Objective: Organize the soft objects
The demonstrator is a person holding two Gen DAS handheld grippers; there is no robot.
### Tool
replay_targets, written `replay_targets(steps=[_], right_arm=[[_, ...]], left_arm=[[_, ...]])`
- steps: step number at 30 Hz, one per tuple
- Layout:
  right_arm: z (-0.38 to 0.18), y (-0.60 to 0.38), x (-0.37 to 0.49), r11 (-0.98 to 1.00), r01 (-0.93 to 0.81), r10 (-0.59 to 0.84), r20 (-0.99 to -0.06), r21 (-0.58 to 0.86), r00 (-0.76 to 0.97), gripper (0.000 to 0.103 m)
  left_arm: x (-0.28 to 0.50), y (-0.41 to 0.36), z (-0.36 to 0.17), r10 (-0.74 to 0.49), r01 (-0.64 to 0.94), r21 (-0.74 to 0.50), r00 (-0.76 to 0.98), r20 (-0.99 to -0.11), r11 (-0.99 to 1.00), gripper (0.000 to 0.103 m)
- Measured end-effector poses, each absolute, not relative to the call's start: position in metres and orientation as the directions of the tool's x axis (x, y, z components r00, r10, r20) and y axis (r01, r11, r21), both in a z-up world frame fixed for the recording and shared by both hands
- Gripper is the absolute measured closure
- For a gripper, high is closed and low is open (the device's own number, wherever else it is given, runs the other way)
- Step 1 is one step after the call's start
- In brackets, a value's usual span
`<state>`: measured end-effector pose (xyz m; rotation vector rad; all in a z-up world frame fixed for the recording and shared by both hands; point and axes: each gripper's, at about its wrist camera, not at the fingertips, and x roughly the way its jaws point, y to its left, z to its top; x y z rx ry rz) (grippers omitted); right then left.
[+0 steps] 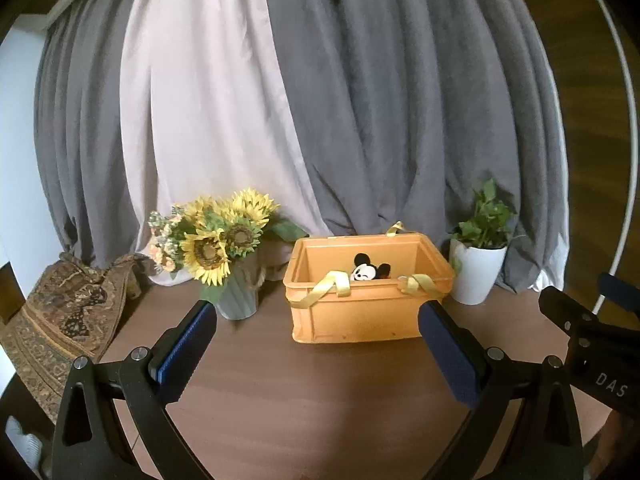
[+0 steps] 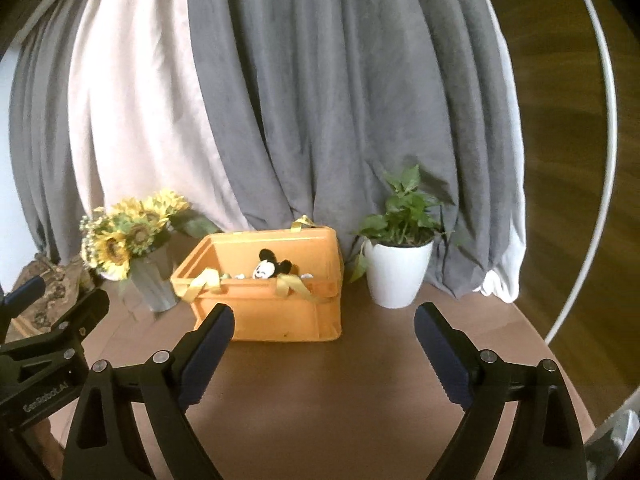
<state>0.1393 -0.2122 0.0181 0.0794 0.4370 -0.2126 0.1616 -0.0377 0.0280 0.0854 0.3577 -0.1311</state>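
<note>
The left gripper stood with its jaws spread wide and nothing between the blue pads; only bare table showed in the gap. The right gripper was likewise wide open and empty. Both hung above the near part of the table, clear of every object. The orange crate stood ahead of both, toward the back of the table and short of the curtains, with its long axis running across the left wrist view. A black-and-white plush toy lay inside, its head showing just above the near rim, with yellow ribbon handles draped over that rim. From the left gripper the crate lay ahead and slightly right; from the right gripper, ahead and slightly left, so neither seemed clearly nearer. The left wrist view showed the crate's near wall square on and a patterned cloth at the left edge. The right wrist view showed the crate's right end wall and more of the potted plant. The sunflower vase stood left of the crate. No other loose soft item was visible on the table.
</note>
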Motion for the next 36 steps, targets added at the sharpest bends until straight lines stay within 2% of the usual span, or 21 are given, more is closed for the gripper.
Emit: replay_targets(steps=[16, 36], right_arm=[[0.025, -0.193, 0.031, 0.977, 0.213, -0.19, -0.387, 0.017, 0.902, 0.008], [0.03, -0.177, -0.016, 0.979, 0.201, -0.179, -0.359, 0.025, 0.916, 0.008]], left_arm=[[0.061, -0.02, 0.03, -0.111, 0.138, 0.058, 0.936, -0.335, 0.989, 0.0], [0.016, -0.003, 0.032, -0.116, 0.137, 0.041, 0.939, -0.325, 0.99, 0.0]])
